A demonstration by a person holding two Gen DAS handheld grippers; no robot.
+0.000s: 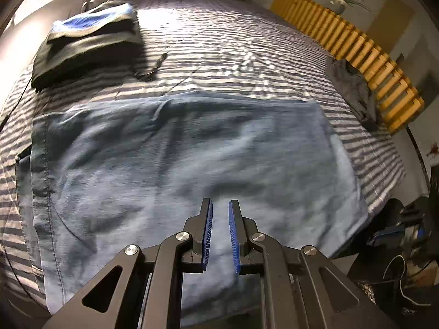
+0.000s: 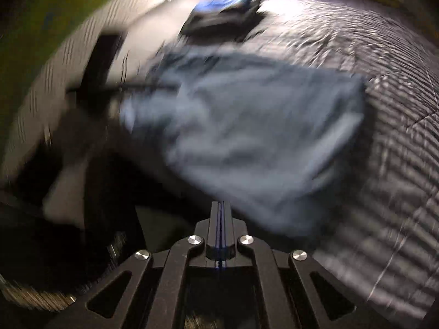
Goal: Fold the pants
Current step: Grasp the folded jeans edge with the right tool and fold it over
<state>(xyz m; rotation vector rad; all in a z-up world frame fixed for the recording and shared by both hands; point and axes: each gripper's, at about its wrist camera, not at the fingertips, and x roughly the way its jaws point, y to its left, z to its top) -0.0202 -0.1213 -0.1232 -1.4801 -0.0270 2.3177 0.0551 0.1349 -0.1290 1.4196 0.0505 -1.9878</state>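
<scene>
While the folded light blue cotton pants (image 1: 192, 164) lay flat as a broad rectangle on the grey-and-white striped bedspread (image 1: 233, 54), the left gripper (image 1: 221, 205) hovered above their near edge with its two black fingers and blue ribbed pads (image 1: 209, 233) a narrow gap apart, nothing between them and no cloth touching them. In the left wrist view a stitched hem ran down the left side of the pants, and their far edge lay straight across the bed. Well beyond them, toward the far left corner, sat a folded stack of dark clothes with a blue-and-white piece on top (image 1: 87, 44). A yellow wooden slatted rail (image 1: 351, 46) ran along the right side of the bed, with a crumpled dark grey garment (image 1: 354, 87) just beside it on the bedspread. The right wrist view was heavily blurred; there the right gripper (image 2: 221, 205) had its fingers pressed together with no cloth between them, pointing down at the near edge of the same blue pants (image 2: 247, 137), and the dark stack (image 2: 222, 16) showed beyond them.
</scene>
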